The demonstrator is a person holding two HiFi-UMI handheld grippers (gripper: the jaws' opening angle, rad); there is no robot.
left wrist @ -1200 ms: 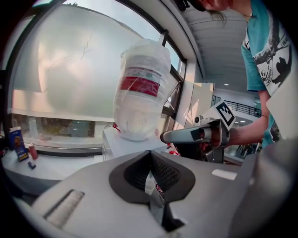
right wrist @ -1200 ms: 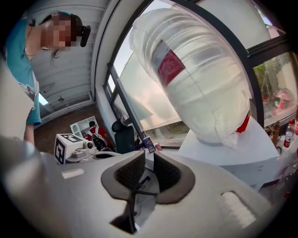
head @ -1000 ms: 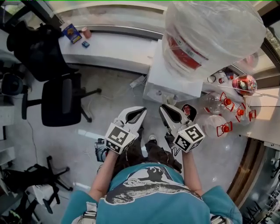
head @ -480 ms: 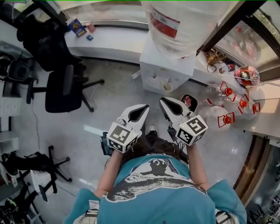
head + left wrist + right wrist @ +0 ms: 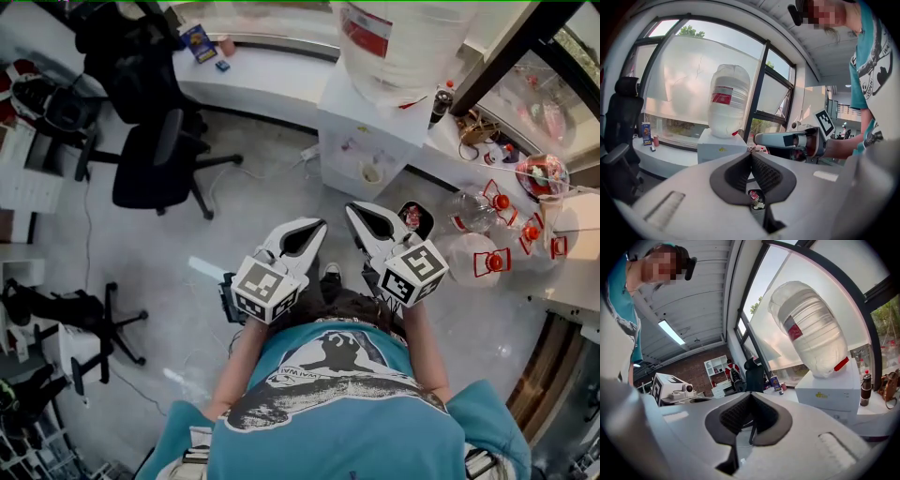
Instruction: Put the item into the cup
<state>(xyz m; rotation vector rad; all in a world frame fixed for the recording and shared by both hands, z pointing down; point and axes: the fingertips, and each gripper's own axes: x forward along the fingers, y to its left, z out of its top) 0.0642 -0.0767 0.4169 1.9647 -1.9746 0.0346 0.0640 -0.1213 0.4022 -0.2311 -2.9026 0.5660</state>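
grippers: left gripper (image 5: 317, 227) and right gripper (image 5: 354, 210) held side by side at waist height, close but apart, both pointing toward water dispenser (image 5: 370, 131)
left claw: clenched; tips pressed together in left gripper view; nothing pinched between them
right claw: clenched; tips meeting in right gripper view; empty
hands: hidden behind marker cubes; bare forearms showing below
person: standing on pale floor (image 5: 234, 216); teal printed shirt (image 5: 337, 403)
dispenser: white box against counter (image 5: 272, 80); big clear water bottle (image 5: 403, 42) with red label upside down on top
task things: small reddish cup (image 5: 225, 46) on far end of counter, just beside blue box (image 5: 198, 42); well apart from both grippers; item itself not identifiable, cannot tell where
counter extras: dark bottle (image 5: 442, 101) upright, right of dispenser
floor right: empty clear jugs with red handles (image 5: 473, 253) lying near right gripper side
floor left: black office chair (image 5: 155, 164) pulled up to counter; second chair base (image 5: 103, 323) lower left
windows: large panes behind dispenser in both gripper views; trees outside
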